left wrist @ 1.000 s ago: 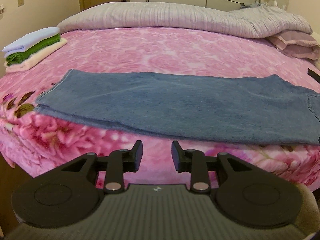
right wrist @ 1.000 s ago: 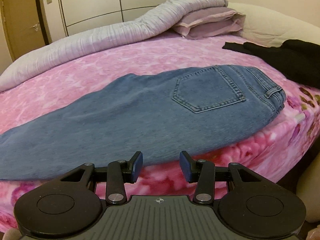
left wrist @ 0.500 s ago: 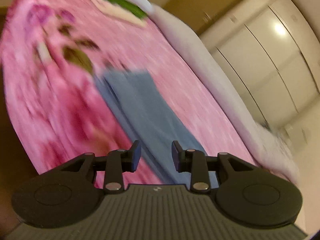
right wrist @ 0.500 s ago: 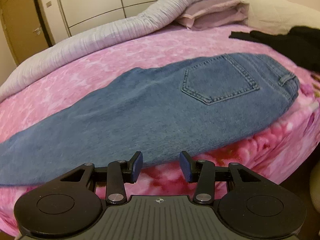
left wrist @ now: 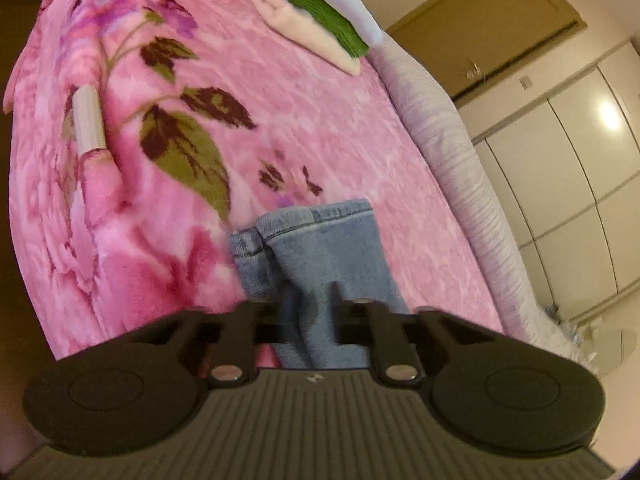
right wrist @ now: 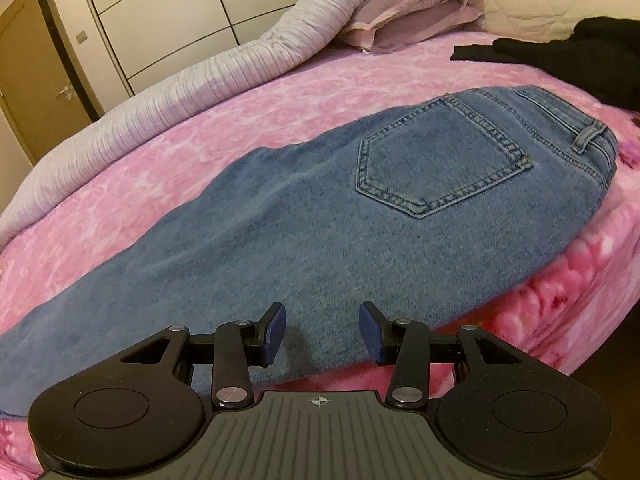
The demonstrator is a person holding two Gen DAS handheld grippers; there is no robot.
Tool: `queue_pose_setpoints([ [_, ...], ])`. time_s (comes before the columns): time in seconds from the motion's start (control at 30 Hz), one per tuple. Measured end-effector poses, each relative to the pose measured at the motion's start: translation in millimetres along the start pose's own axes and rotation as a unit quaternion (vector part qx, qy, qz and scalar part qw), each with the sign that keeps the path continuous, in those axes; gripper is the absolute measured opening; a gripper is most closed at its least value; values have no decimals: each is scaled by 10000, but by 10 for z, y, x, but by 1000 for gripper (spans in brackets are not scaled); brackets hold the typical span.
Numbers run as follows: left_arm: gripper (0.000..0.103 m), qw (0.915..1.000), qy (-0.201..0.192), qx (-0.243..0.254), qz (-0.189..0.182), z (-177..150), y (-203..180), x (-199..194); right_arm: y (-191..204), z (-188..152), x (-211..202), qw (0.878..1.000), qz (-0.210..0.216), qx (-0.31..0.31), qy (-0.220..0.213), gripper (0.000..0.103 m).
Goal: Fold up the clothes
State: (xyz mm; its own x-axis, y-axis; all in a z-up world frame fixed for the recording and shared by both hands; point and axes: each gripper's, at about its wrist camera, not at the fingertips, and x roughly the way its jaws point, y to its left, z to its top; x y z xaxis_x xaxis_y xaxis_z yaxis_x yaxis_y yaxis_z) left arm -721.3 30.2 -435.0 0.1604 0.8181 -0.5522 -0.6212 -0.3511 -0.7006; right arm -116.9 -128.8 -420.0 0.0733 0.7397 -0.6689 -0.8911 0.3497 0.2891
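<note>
Blue jeans (right wrist: 320, 216) lie flat along the front of the pink floral bed (right wrist: 280, 92), folded leg on leg, back pocket up, waist to the right. In the left wrist view the leg hems (left wrist: 320, 236) point away. My left gripper (left wrist: 310, 300) is open, rolled sideways, its jaws standing either side of the jeans' leg near the hems. My right gripper (right wrist: 322, 332) is open and empty, low over the jeans' near edge around the thigh.
A stack of folded clothes (left wrist: 308, 4), cream, green and pale blue, lies at the bed's far left corner. A rolled grey duvet (right wrist: 224, 68) and pillows (right wrist: 416, 16) line the far side. A black garment (right wrist: 568, 52) lies at the right.
My left gripper has swung left and rolled sideways, then closed in on the leg hems. My right gripper has moved forward over the jeans' near edge. Both stay open.
</note>
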Motion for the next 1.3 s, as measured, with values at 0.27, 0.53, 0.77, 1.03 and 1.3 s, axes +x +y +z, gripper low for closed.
queue_pose_setpoints([
  [0.27,0,9959,-335,805,-238,-53,-123,-282,-23,28,42,10000,18,-48,7,45],
  [0.53,2,9949,-205,985,97,-178,52,-107,-54,48,36,10000,77,11,53,45],
  [0.77,2,9951,-155,973,118,-163,35,-130,-214,23,-2,9863,1016,1184,535,45],
  [1.03,2,9962,-128,853,96,-139,60,-130,-808,-224,96,9091,1821,3605,1021,44],
  [1.3,0,9962,-211,830,-133,-129,66,-208,-778,-136,72,9245,1925,3250,507,0],
])
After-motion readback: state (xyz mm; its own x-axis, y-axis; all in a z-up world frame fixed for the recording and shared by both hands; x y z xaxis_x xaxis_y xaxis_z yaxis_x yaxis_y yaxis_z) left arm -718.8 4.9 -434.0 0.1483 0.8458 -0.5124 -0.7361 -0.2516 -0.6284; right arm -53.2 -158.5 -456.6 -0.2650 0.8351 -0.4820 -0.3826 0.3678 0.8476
